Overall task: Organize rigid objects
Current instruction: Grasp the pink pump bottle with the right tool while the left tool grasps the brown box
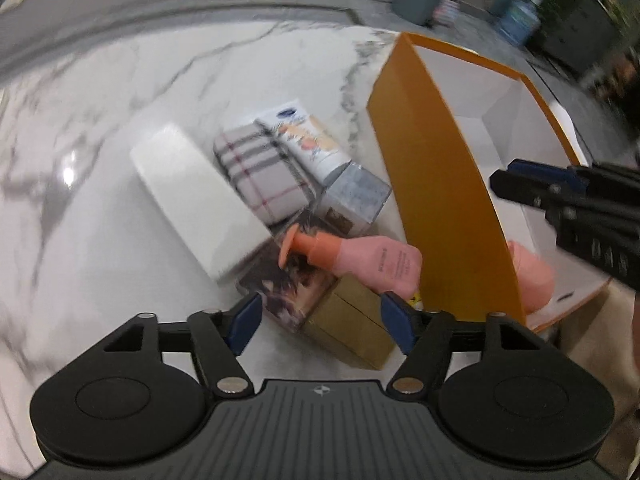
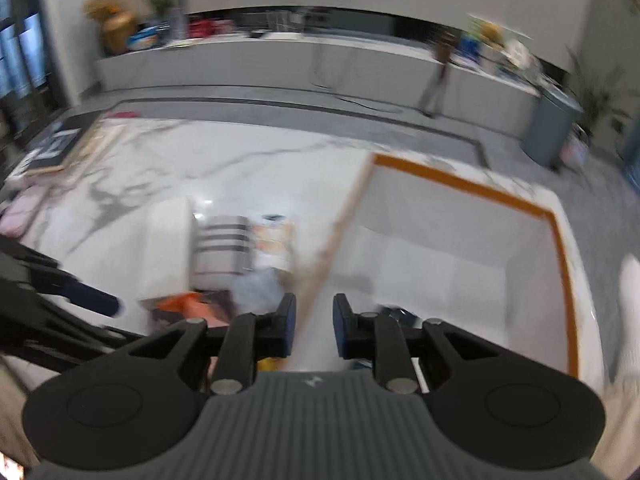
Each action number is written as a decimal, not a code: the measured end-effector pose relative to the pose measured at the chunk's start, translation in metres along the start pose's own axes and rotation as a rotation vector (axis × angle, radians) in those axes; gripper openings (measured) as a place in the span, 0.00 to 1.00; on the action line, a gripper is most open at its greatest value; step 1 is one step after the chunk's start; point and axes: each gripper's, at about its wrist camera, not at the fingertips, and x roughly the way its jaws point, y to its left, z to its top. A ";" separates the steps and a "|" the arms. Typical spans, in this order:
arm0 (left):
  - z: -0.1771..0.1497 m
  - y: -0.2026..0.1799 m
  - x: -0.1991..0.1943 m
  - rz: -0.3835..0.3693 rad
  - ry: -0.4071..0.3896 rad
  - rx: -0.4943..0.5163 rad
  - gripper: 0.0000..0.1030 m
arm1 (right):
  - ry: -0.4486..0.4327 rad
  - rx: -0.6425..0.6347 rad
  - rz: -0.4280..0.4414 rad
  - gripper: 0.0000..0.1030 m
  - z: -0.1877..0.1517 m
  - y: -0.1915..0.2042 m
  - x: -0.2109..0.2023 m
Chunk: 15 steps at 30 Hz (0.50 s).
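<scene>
A pile of objects lies on the marble table left of an orange box (image 1: 440, 184) with a white inside: a white box (image 1: 196, 196), a plaid box (image 1: 260, 172), a cream tube (image 1: 308, 140), a marbled grey box (image 1: 356, 196), a dark patterned box (image 1: 288, 284), a gold box (image 1: 348, 328) and a pink pump bottle (image 1: 372, 264) lying on top. My left gripper (image 1: 320, 320) is open and empty, just short of the gold box. My right gripper (image 2: 314, 328) is open and empty above the orange box's left wall (image 2: 340, 232); it shows in the left wrist view (image 1: 536, 184).
A pink object (image 1: 532, 276) lies inside the orange box at its near end. The box (image 2: 560, 240) sits by the table's right edge. The marble table (image 1: 100, 128) stretches left. A grey bin (image 2: 552, 124) and a long counter stand beyond.
</scene>
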 end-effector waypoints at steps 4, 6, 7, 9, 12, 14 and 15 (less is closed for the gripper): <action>-0.003 0.008 0.010 0.000 0.074 -0.150 0.82 | 0.044 -0.083 0.034 0.20 0.004 0.023 0.012; -0.002 0.012 0.015 -0.005 0.097 -0.219 0.82 | 0.057 -0.131 0.027 0.20 0.005 0.031 0.018; -0.001 0.014 0.017 -0.017 0.099 -0.245 0.82 | 0.064 -0.158 0.027 0.20 0.006 0.035 0.021; 0.001 0.015 0.020 -0.026 0.104 -0.288 0.83 | 0.081 -0.184 0.029 0.19 0.006 0.038 0.026; 0.005 0.011 0.027 -0.001 0.113 -0.308 0.83 | 0.103 -0.213 -0.003 0.19 0.013 0.036 0.035; 0.007 0.010 0.032 0.004 0.127 -0.325 0.83 | 0.114 -0.224 -0.005 0.19 0.013 0.033 0.039; 0.007 0.010 0.035 0.002 0.135 -0.335 0.83 | 0.118 -0.228 -0.007 0.19 0.013 0.032 0.041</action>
